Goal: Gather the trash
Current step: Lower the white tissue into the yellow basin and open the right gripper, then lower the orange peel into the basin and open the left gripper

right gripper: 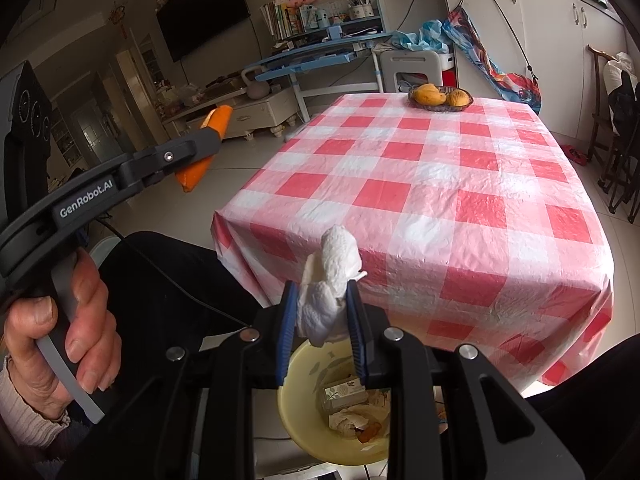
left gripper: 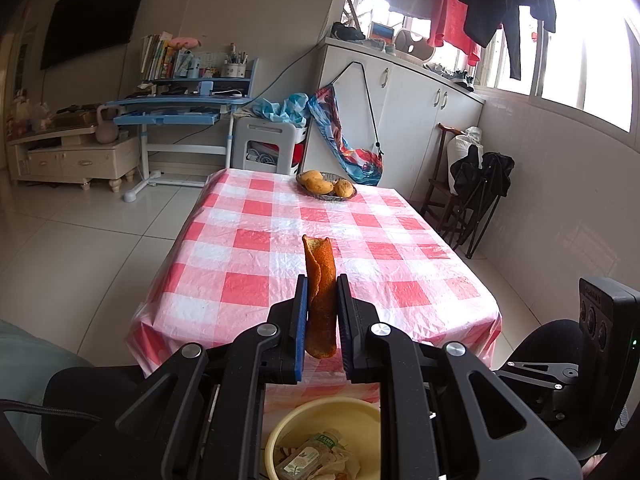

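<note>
Below both cameras sits a yellow bin (right gripper: 296,392) holding scraps. Above it, the right gripper (right gripper: 322,312) is clamped on a crumpled white tissue (right gripper: 332,280), while the left gripper (left gripper: 322,312) pinches an orange peel (left gripper: 322,296) upright. Beyond stands the checkered table (right gripper: 440,200), a fruit basket (right gripper: 440,100) at its far edge.

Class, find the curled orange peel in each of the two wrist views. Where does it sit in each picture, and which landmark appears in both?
Left wrist view: the curled orange peel stands upright at lower centre, clamped in the left gripper.
Right wrist view: the same peel shows at mid left, held in the left gripper off the table's corner.
Shared landmark: the dish of yellow fruit at the far end of the red-and-white checked tablecloth.
</note>
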{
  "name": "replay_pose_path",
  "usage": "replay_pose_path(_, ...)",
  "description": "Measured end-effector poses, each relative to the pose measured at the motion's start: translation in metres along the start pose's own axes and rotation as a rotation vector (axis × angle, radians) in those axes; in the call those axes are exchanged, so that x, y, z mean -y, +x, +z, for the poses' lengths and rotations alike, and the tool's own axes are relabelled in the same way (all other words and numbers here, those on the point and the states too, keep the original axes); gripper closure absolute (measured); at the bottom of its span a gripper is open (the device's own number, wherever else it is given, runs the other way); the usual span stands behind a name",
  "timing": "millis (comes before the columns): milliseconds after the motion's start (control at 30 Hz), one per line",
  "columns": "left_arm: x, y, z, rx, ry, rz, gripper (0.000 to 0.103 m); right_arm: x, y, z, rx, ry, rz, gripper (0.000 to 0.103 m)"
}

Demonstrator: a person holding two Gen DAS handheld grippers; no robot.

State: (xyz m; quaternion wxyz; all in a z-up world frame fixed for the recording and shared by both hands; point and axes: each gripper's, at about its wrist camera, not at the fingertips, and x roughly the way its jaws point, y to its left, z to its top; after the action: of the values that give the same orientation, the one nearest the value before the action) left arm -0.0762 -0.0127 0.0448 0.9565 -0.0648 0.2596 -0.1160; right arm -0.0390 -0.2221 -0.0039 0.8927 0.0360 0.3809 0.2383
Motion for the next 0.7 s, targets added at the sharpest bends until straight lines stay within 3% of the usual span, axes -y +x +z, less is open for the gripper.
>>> replay_pose_path(467, 0.008, 0.006, -0.008, -0.039, -0.004, 0.002, 0.089, 0.001, 0.004, -0.003, -0.033, 0.005, 0.006, 0.072)
replay_pose_path(700, 0.014, 0.011, -0.012, -0.055, 0.006, 0.002, 0.089, 0.007, -0.001, -0.003, -0.015, 0.036, -0.007, 0.048)
